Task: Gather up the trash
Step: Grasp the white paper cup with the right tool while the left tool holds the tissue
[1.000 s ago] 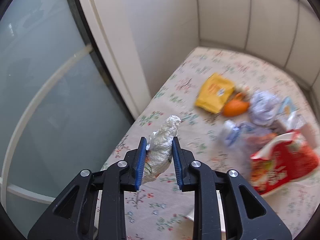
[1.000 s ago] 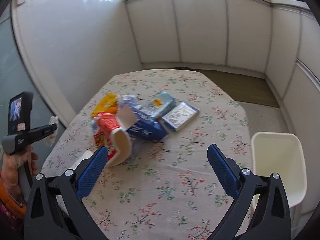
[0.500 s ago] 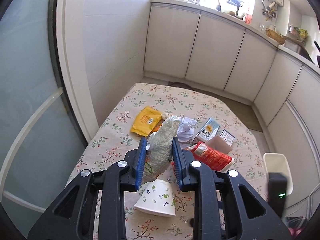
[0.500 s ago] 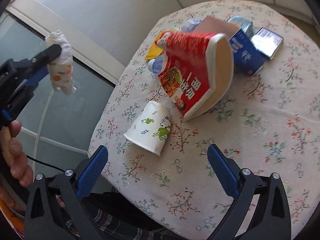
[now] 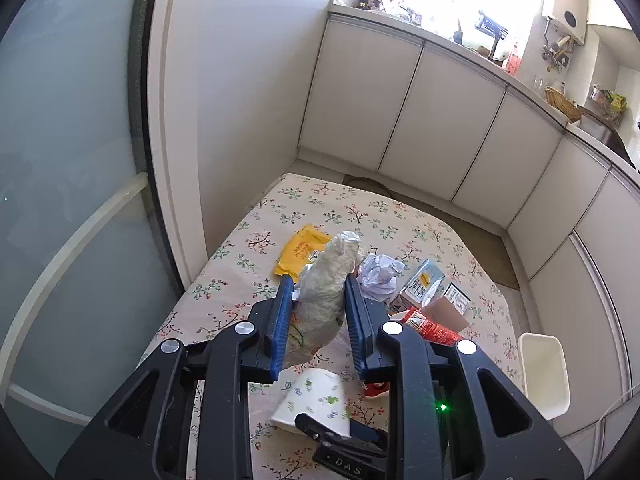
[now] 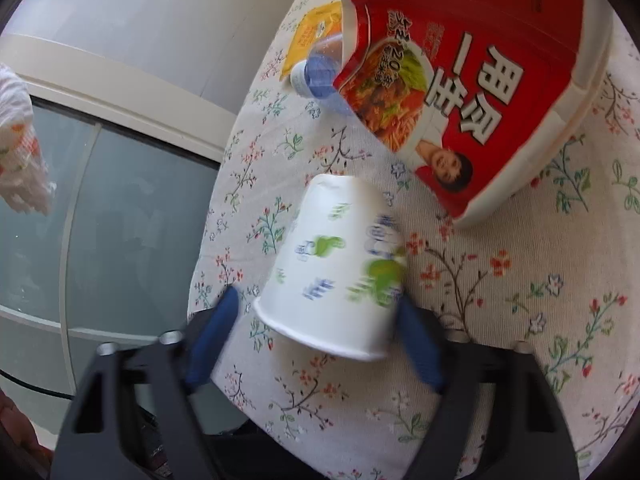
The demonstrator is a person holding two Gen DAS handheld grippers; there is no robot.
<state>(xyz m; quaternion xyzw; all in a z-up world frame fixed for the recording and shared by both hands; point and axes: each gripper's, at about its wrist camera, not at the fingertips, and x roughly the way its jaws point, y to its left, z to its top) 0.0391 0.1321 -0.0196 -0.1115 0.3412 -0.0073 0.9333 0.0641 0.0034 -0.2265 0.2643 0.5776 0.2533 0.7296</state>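
Your left wrist view sits high and back from the surface [image 5: 312, 204], looking down along its tool [image 5: 316, 308] toward the far edge and the cabinets beyond. Your right wrist view hangs low and close over the near left corner of the surface [image 6: 520, 280], angled steeply down past its tool [image 6: 320, 320]. Both views share the paper cup [image 5: 316, 400] [image 6: 340, 260], the red noodle carton [image 5: 432, 326] [image 6: 460, 92] and the yellow packet [image 5: 300, 252] [image 6: 308, 36].

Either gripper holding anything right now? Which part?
Left gripper is clamped on a crumpled white wrapper across its lower middle. Right gripper has just been closing around the paper cup at its rim end; firm grip can't be confirmed.
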